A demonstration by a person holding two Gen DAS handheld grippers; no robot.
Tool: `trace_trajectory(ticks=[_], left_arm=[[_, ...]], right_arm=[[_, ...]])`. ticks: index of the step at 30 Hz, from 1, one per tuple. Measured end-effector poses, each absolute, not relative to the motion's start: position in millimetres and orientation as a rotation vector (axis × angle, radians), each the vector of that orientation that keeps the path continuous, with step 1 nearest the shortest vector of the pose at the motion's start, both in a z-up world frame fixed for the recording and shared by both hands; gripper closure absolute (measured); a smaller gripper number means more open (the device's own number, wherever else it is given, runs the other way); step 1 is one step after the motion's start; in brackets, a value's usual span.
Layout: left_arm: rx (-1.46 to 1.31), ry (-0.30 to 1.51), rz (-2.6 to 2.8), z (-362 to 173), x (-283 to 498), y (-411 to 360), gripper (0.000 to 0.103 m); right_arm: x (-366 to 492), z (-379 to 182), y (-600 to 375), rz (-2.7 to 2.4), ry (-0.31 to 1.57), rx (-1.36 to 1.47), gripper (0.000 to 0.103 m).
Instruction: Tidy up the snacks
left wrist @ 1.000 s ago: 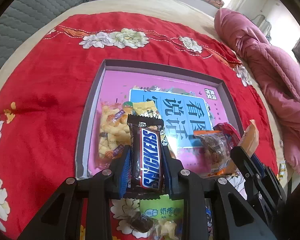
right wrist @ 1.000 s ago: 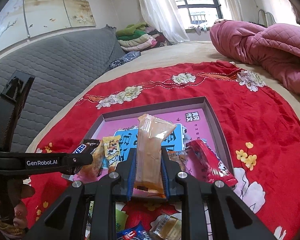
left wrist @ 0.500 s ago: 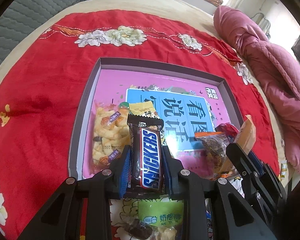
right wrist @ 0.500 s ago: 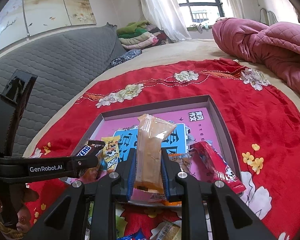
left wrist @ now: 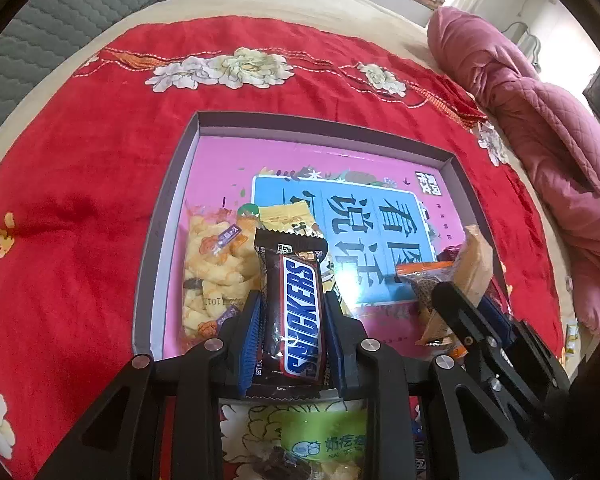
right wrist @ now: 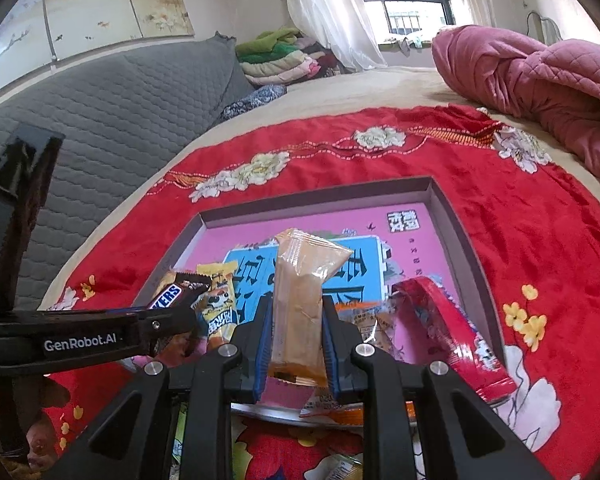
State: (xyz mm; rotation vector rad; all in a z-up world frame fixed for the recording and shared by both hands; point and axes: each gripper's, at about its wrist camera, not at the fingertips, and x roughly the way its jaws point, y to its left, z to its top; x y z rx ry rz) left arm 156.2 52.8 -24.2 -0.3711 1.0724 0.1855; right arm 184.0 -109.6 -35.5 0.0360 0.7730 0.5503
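Note:
My left gripper (left wrist: 292, 320) is shut on a brown Snickers bar (left wrist: 298, 312) and holds it over the near edge of the pink-lined box (left wrist: 168, 216). My right gripper (right wrist: 296, 332) is shut on an orange wafer packet (right wrist: 300, 304), also over the box's near edge (right wrist: 460, 240). The Snickers bar (right wrist: 168, 298) and left gripper show at the left of the right wrist view. In the box lie a clear bag of puffs (left wrist: 212, 272), a yellow packet (left wrist: 284, 216), a red packet (right wrist: 448, 332) and an orange-edged packet (left wrist: 424, 280).
The box sits on a red flowered cloth (left wrist: 80, 208) on a bed. A green snack packet (left wrist: 324, 444) lies on the cloth just before the box. A pink quilt (right wrist: 540, 84) is bunched at the right; a grey padded headboard (right wrist: 100, 108) runs at the left.
Both grippers have moved slightly forward over the box, each still holding its snack. The box's contents have not moved.

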Motion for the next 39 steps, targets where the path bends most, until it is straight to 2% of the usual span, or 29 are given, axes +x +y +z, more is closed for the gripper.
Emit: trace_trajectory(ticks=[19, 29, 33, 39], left_arm=[[-0.410, 1.074, 0.131, -25.5, 155.9, 56.1, 0.073], [-0.426, 1.075, 0.128, -24.6, 153.6, 59.8, 0.073], [-0.430, 1.071, 0.122, -22.8, 152.5, 60.6, 0.072], [-0.433, 1.053, 0.113, -16.1, 150.3, 62.9, 0.071]], right_arm=[[186.1, -42.3, -110.0, 0.545, 0.799, 0.037, 0.079], [184.6, -39.8, -111.6, 0.542, 0.788, 0.039, 0.076], [184.7, -37.6, -116.0, 0.537, 0.781, 0.056, 0.070], [184.2, -34.1, -121.2, 0.532, 0.772, 0.075, 0.069]])
